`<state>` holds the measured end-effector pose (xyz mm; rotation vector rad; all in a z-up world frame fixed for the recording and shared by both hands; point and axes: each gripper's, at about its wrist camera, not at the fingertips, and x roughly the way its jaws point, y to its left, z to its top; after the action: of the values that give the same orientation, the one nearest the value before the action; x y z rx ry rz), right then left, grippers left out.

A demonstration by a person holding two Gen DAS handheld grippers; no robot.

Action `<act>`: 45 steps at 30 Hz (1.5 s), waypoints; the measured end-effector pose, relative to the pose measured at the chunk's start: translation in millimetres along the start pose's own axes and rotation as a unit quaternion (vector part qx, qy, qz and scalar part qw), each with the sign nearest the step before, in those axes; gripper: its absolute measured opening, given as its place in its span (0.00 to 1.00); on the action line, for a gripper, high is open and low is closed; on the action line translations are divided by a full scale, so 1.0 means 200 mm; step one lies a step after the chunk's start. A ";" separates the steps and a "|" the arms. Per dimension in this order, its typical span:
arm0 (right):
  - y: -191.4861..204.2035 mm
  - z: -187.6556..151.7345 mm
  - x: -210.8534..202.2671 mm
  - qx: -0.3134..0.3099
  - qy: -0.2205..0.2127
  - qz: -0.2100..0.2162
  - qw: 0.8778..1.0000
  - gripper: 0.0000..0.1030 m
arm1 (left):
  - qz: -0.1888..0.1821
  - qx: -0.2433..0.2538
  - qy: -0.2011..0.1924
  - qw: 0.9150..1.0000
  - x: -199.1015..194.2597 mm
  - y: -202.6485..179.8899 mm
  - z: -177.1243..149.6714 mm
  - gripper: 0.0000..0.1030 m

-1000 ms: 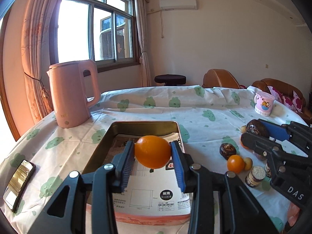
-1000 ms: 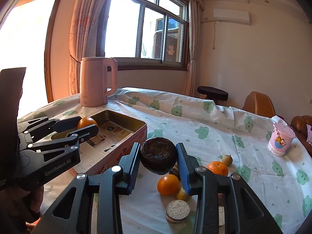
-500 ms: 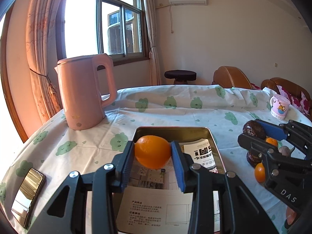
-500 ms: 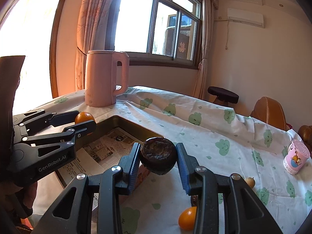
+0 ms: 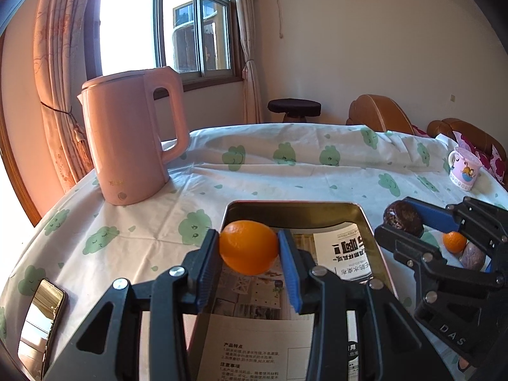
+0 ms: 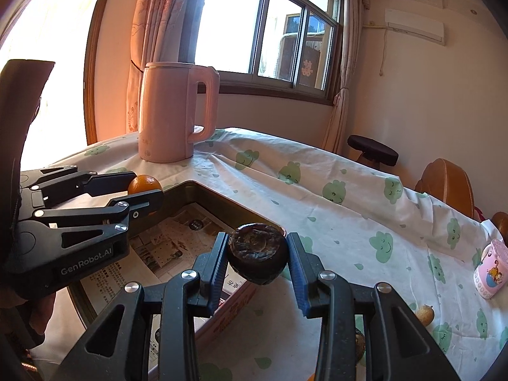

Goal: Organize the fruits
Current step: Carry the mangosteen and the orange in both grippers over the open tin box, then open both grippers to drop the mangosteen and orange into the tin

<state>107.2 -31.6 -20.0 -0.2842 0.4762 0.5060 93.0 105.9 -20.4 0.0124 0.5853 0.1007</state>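
Observation:
My left gripper (image 5: pixel 249 250) is shut on an orange (image 5: pixel 248 246) and holds it above the far left part of a rectangular metal tin (image 5: pixel 295 205) lined with printed paper. My right gripper (image 6: pixel 257 258) is shut on a dark brown wrinkled fruit (image 6: pixel 257 255) and holds it over the tin's right rim (image 6: pixel 241 206). The right gripper with the dark fruit (image 5: pixel 402 217) shows at the right of the left wrist view. The left gripper with the orange (image 6: pixel 144 184) shows at the left of the right wrist view. Another orange (image 5: pixel 454 241) lies on the tablecloth.
A pink kettle (image 5: pixel 130 139) stands on the table at the far left of the tin. A phone (image 5: pixel 39 314) lies near the table's left edge. A pink mug (image 5: pixel 463 171) stands at the far right. A small yellowish fruit (image 6: pixel 424 314) lies on the cloth.
Both grippers have moved forward and to the left with their fruits, from beside the loose fruits to over the tin. The kettle looks nearer.

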 end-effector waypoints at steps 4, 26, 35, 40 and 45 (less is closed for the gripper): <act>0.00 -0.01 0.04 0.004 0.010 0.009 1.000 0.38 | 0.003 0.001 0.009 1.000 0.03 0.01 0.00 0.39; 0.06 -0.01 0.18 -0.003 0.051 0.043 0.998 0.38 | 0.020 0.024 0.029 0.999 0.09 0.00 0.02 0.46; 0.06 -0.03 0.12 -0.007 0.045 0.037 0.998 0.58 | 0.023 0.002 -0.010 1.000 -0.05 0.02 0.03 0.83; -0.05 -0.07 -0.01 0.019 0.037 0.022 0.999 0.58 | 0.011 -0.021 -0.029 0.999 -0.15 -0.01 0.00 0.83; -0.22 -0.19 -0.24 0.048 0.022 -0.015 0.998 0.58 | -0.031 -0.024 -0.029 0.999 -0.23 -0.14 -0.10 0.83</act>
<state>79.7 -100.6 -22.4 -0.2101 0.5368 0.4473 46.6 73.4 -12.1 -0.0494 0.5251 0.0544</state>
